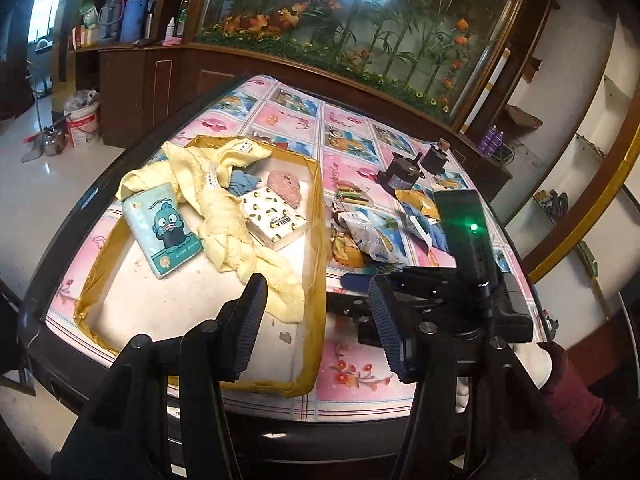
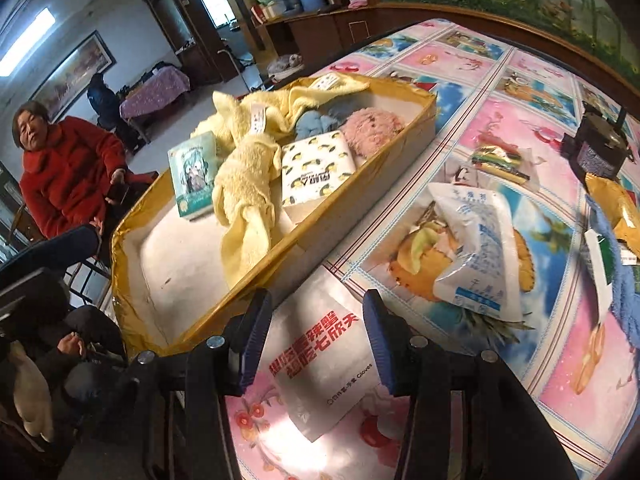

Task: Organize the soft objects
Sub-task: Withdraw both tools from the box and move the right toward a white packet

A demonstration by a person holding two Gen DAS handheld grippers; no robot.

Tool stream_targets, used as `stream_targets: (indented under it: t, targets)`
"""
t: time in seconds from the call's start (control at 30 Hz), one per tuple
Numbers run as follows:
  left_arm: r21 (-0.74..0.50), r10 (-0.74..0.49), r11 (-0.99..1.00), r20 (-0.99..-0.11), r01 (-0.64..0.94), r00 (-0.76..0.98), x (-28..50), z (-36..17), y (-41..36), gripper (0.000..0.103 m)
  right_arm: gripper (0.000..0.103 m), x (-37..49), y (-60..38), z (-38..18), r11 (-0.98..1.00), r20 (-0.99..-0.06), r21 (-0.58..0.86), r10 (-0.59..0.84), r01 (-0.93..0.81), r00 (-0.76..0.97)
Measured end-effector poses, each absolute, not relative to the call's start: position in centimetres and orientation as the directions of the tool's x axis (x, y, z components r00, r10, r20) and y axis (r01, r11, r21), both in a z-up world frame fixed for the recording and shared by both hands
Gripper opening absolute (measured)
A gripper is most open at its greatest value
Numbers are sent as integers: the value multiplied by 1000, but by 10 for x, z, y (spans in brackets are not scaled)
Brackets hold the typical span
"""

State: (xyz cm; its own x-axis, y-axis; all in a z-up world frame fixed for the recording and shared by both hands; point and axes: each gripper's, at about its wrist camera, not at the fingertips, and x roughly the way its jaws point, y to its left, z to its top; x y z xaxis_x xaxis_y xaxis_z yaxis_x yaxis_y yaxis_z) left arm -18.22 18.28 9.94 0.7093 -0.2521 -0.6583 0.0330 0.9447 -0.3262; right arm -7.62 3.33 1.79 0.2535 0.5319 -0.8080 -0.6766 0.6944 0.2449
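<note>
A gold-rimmed tray [image 1: 316, 216] holds a yellow towel [image 1: 224, 208], a teal tissue pack [image 1: 164, 228], a white fruit-print tissue pack [image 1: 276, 216], a blue cloth [image 1: 240, 184] and a pink plush [image 1: 286, 188]. My left gripper [image 1: 320, 320] hovers open over the tray's near right rim, with nothing between its fingers. In the right wrist view a white tissue pack with red lettering [image 2: 320, 352] lies flat on the tablecloth just outside the tray [image 2: 400, 136]. My right gripper [image 2: 318, 340] straddles it, one pad close to each side, the pack undeformed. A blue towel [image 2: 624, 288] lies at the right.
On the patterned tablecloth [image 2: 492, 80] lie a white-and-blue sachet [image 2: 476, 256], a burger-print packet [image 2: 500, 160], a gold packet [image 2: 616, 204] and two black motor-like blocks [image 2: 596, 148]. A person in a red coat [image 2: 68, 176] sits left of the table. A wooden cabinet [image 1: 152, 80] stands behind.
</note>
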Motion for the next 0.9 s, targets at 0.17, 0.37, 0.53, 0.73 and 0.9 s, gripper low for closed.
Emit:
stream_targets:
  t: [0.17,0.37,0.53,0.73,0.9]
  targets:
    - [-341,-277,938,-653,53,705,-181,97,183,53,22,-94,16,19,726,-850,124,429,-677,305]
    - [-338,-329,932,-643,130,692,-181,93,170,53,23,-99,-36,26,766,-868,164,411,-622,278]
    - [-358,-347,925,-649,131,677,-178,86,165,53,55,-58,-41,60,823,-778,224,474,-522,413]
    - [-355,-329,928,-642,112,692,-188,92,175,53,58,14,1,42,865,-807,220,422,-452,414]
    - [-353,-317,930,-641,98,699,-190,92,185,53,41,-2,18,25,863,-850,102,334,-495,407]
